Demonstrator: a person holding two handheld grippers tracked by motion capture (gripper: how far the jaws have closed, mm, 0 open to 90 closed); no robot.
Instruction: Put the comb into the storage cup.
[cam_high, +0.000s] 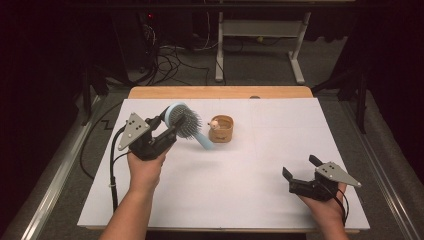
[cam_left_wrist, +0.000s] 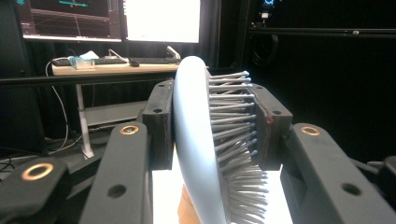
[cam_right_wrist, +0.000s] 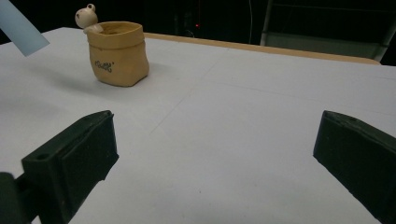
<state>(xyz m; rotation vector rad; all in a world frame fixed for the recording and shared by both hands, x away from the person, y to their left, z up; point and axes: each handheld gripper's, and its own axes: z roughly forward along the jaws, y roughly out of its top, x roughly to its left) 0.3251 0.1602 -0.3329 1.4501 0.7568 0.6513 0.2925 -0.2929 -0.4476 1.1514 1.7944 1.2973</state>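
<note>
Clamping blue hairbrush (cam_high: 184, 123) head in left gripper (cam_high: 167, 127) fingers above worktop (cam_high: 240, 200), beside tan pot (cam_high: 221, 129); right gripper (cam_high: 299, 168) fingers spread, nothing held.

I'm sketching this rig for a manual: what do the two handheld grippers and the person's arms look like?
Both the left gripper and the right gripper are black, each with two blocky jaws and a grey three-cornered plate dotted with small holes on top. Brass-coloured rings mark the jaw pivots. A black cable trails from each. The forearms are bare, with no sleeves in view.
</note>
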